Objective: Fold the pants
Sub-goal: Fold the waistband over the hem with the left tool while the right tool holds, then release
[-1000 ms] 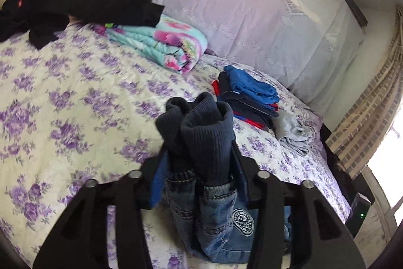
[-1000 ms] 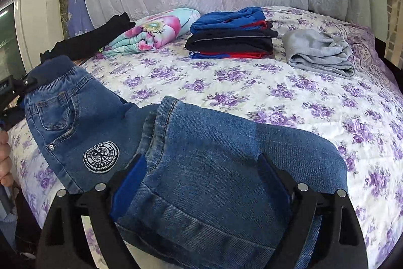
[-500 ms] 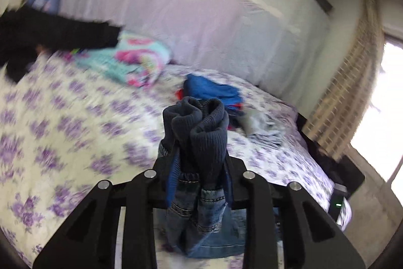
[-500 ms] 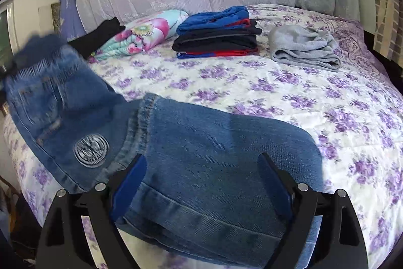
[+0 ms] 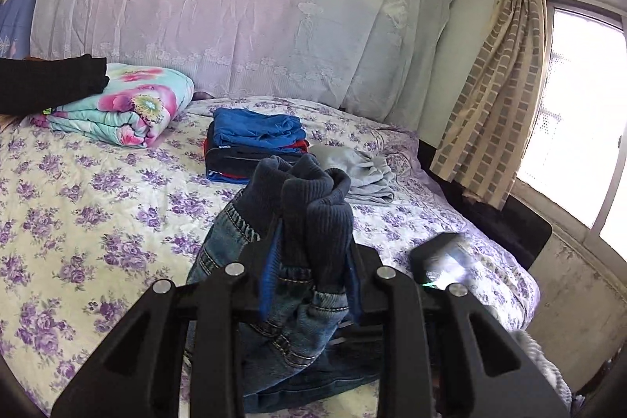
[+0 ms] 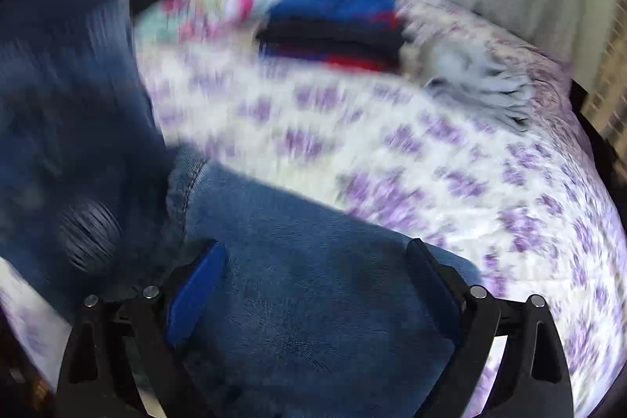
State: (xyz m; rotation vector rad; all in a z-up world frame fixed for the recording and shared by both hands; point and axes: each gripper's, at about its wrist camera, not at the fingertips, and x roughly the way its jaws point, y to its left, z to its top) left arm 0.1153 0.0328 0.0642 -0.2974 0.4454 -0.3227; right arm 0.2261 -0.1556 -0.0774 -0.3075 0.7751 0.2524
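Left wrist view. My left tool [image 5: 311, 261] is clamped on the pants [image 5: 298, 222] at their bunched waistband, a dark navy ribbed knit that stands up between the jaws. Below the rib, blue denim with pale stitching hangs down and pools on the bed [image 5: 98, 190], whose sheet bears purple flowers. Farther back lie a stack of folded clothes [image 5: 254, 147], a grey garment [image 5: 364, 171], a floral blanket [image 5: 125, 112] and a black garment [image 5: 51, 81]. A curtain [image 5: 493, 96] hangs at right. No writing is legible.

Right wrist view, heavily blurred. My right tool [image 6: 313, 285] stands with jaws wide; the pants [image 6: 313, 281] spread as flat denim between and beneath them, and I cannot tell whether any pad touches the cloth. At left the denim rises, carrying a round patch [image 6: 88, 234] too blurred to read.
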